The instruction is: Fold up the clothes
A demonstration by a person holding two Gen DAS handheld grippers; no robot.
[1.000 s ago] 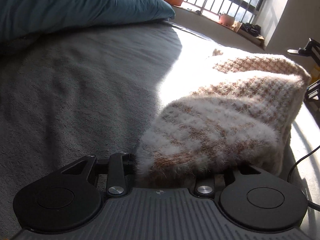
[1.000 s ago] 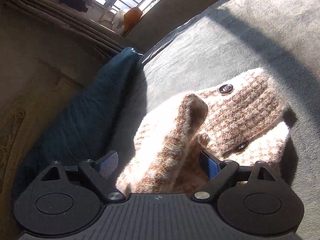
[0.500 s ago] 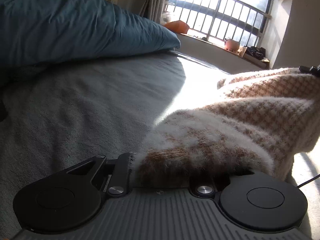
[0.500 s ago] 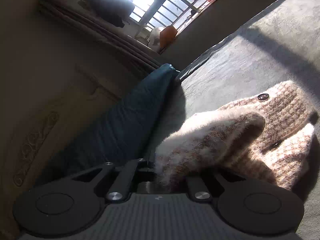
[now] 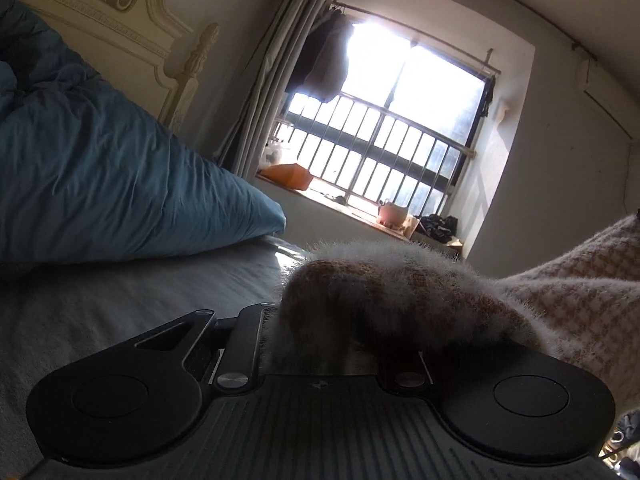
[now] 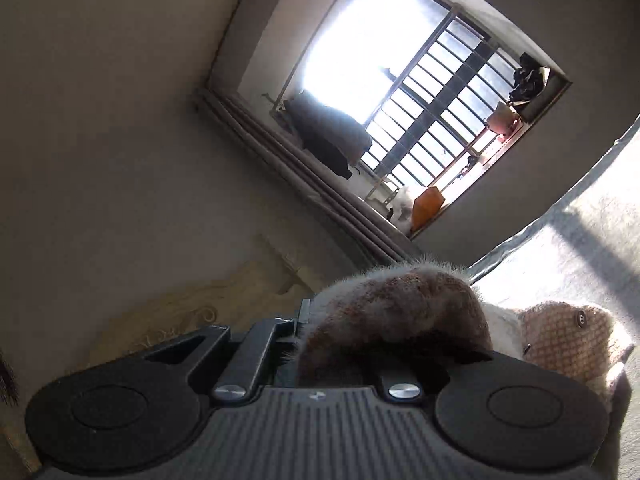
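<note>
Both the left tool (image 5: 344,344) and right tool (image 6: 340,352) are clamped on bunched edges of the fuzzy houndstooth cardigan (image 5: 568,304), lifted above the bed (image 5: 120,308), which looks soft, light and floppy, best pinched at hems

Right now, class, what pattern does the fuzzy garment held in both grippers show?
A small tan-and-cream houndstooth check on the garment, clearest in the left wrist view.

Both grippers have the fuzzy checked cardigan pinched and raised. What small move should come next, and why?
Probably carry the held edge forward over the part on the bed. The left gripper and right gripper each clamp bunched cardigan, while its buttoned part lies on the grey bed.
</note>
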